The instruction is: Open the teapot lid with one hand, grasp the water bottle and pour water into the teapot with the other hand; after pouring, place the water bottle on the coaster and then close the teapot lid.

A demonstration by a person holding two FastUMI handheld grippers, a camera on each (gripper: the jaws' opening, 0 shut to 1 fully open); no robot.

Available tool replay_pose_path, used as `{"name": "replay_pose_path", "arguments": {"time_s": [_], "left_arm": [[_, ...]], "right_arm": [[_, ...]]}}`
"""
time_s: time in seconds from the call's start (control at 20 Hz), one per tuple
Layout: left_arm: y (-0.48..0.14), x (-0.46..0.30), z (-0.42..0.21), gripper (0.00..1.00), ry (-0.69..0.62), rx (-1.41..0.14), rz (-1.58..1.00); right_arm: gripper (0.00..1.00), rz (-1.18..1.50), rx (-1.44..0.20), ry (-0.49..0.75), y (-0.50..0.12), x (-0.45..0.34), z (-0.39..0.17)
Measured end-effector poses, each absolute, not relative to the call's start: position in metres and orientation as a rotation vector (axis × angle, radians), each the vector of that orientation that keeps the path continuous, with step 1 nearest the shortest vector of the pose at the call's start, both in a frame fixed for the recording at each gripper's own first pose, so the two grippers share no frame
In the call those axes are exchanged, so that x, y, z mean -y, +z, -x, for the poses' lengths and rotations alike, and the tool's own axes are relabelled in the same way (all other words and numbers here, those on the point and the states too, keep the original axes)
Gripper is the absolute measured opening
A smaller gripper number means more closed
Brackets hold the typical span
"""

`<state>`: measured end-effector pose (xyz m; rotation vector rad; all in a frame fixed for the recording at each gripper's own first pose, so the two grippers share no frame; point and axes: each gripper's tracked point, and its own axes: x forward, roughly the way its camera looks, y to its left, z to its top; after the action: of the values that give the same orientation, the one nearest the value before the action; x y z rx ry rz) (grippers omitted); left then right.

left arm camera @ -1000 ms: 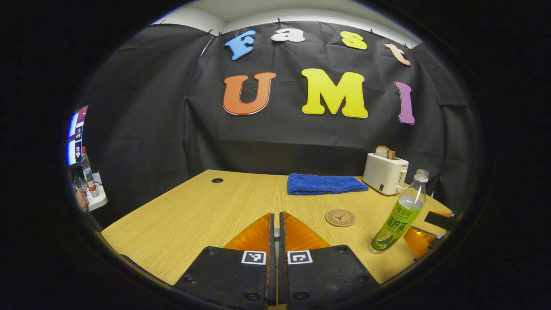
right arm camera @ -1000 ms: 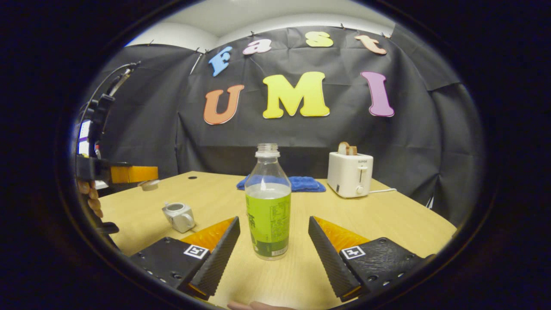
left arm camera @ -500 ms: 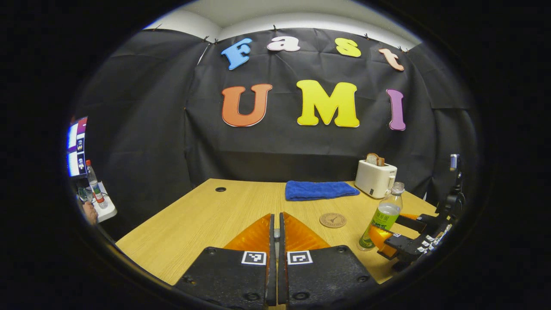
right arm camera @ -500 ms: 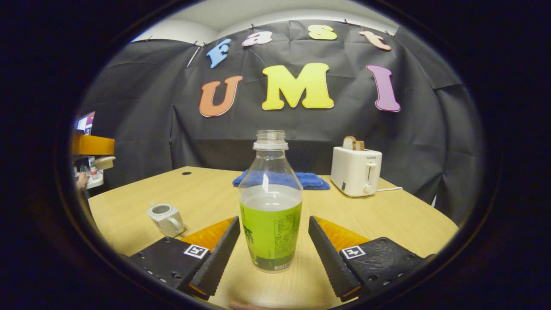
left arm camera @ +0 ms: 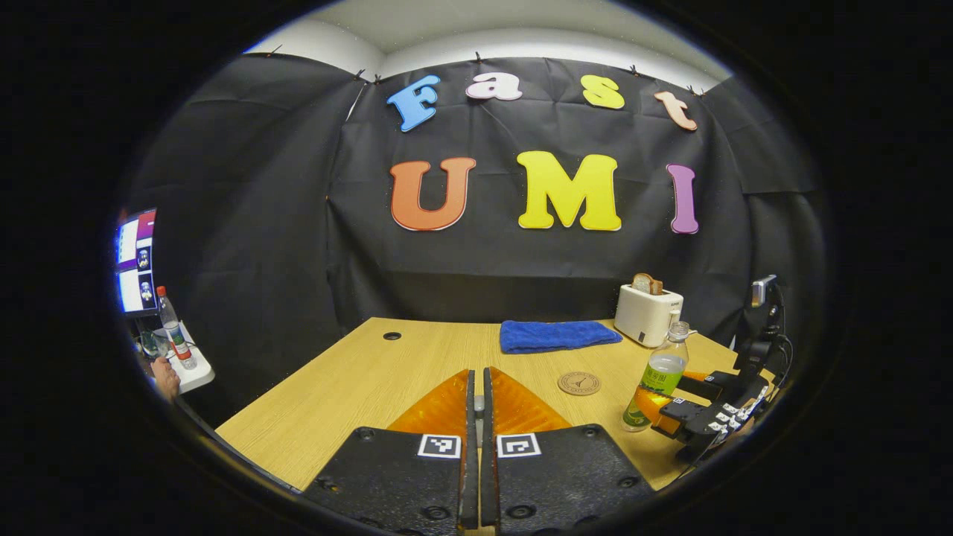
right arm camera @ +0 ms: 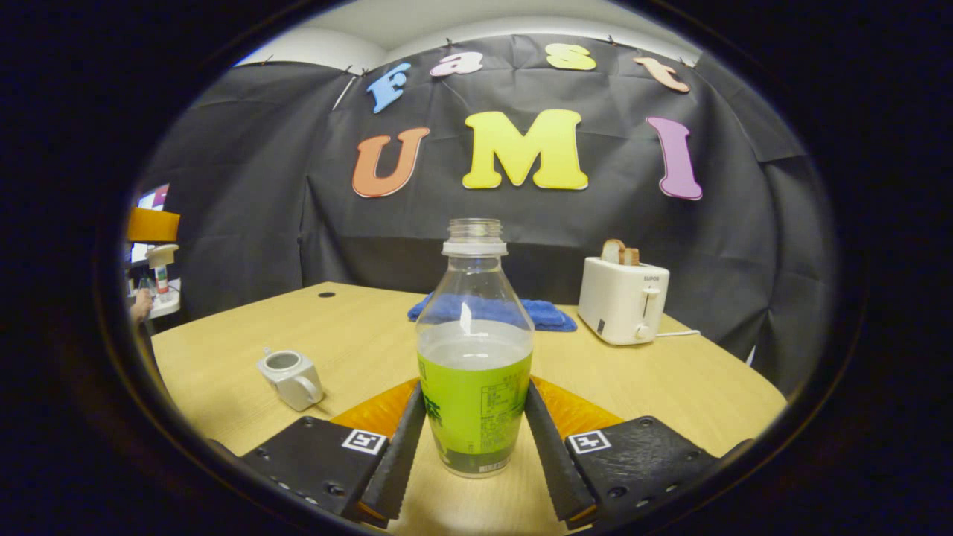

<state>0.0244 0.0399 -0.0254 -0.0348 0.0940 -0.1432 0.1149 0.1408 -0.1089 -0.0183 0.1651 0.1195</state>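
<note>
My right gripper points level across the counter, fingers pressed on the upright water bottle — left gripper raised, fingers closed; teapot open.

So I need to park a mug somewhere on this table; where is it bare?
Bare wood runs from the teapot back to the blue towel. Crowded on the right: coaster, water bottle between the right gripper's fingers, toaster.
</note>
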Motion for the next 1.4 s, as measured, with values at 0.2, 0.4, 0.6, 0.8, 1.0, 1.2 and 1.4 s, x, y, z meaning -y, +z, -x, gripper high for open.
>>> {"name": "replay_pose_path", "arguments": {"time_s": [0.2,0.4,0.6,0.8,1.0,1.2,1.4], "left_arm": [[-0.027,-0.038,-0.023,0.04,-0.178,-0.102,0.037],[-0.026,-0.042,-0.018,0.04,-0.203,-0.103,0.049],[-0.027,-0.058,-0.019,0.04,-0.183,-0.105,0.065],[-0.024,-0.075,-0.018,0.04,-0.165,-0.097,0.087],[-0.025,-0.086,-0.019,0.04,-0.158,-0.103,0.111],[-0.027,-0.094,-0.022,0.04,-0.151,-0.107,0.105],[-0.027,-0.101,-0.023,0.04,-0.139,-0.102,0.105]], "right_arm": [[0.74,0.177,-0.177,0.063,-0.098,-0.141,-0.116],[0.73,0.382,-0.188,0.054,-0.095,-0.150,-0.119],[0.74,0.558,-0.220,0.024,-0.104,-0.162,-0.129],[0.74,0.745,-0.258,0.005,-0.113,-0.175,-0.132],[0.74,0.921,-0.269,-0.010,-0.117,-0.188,-0.130],[0.75,1.055,-0.263,0.013,-0.123,-0.203,-0.135],[0.74,1.251,-0.198,0.000,-0.116,-0.210,-0.136]]}}
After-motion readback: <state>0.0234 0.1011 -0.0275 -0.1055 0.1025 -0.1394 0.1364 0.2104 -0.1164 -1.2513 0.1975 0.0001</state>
